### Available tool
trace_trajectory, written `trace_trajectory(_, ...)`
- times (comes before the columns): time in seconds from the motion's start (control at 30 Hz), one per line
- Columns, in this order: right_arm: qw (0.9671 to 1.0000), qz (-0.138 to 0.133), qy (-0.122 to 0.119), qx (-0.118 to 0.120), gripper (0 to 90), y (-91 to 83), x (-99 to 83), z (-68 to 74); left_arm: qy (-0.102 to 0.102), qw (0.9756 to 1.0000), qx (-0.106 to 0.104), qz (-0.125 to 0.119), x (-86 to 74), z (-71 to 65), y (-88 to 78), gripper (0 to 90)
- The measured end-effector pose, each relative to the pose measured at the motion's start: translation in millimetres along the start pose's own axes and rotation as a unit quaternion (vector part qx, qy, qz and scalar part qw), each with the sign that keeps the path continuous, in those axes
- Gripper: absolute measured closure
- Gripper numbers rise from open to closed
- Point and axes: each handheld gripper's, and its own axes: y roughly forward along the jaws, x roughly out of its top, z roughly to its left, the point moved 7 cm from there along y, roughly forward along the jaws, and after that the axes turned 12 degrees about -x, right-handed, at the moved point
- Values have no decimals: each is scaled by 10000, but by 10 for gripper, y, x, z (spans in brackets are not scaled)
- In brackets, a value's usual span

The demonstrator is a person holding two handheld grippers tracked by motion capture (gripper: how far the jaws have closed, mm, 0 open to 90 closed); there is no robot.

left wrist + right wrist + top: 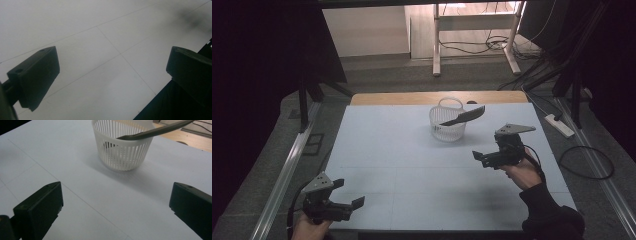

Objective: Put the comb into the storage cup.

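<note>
Blocky black right gripper [116, 207], ribbed white basket [122, 155]

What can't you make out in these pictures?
- Basket floor: right gripper view, hidden behind its slats.
- Dark tool: its far end cut off by that view's top edge; too small in the high view to name.
- Left gripper view: blurred dark patch, top right.

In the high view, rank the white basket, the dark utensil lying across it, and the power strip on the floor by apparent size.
1. White basket, largest.
2. Dark utensil, long but thin.
3. Power strip, smallest; it lies beside the table on the floor, so its true size is unsure.
</note>
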Motion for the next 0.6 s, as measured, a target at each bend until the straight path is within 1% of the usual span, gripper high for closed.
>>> trace_trajectory(0.33, 9999, 104, -40, 91, 0, -74, -112, 62, 11, 10000, 11, 0, 0, -3, -2, 0)
trace_trajectory(0.43, 9999, 112, -80, 96, 0, -107, -135, 65, 5, 10000, 12, 0, 0, -5, -1, 0)
trace_trajectory(0.6, 9999, 109, -39, 97, 0, -178, -173, 48, 3, 10000, 15, -1, 0, -4, 0, 0)
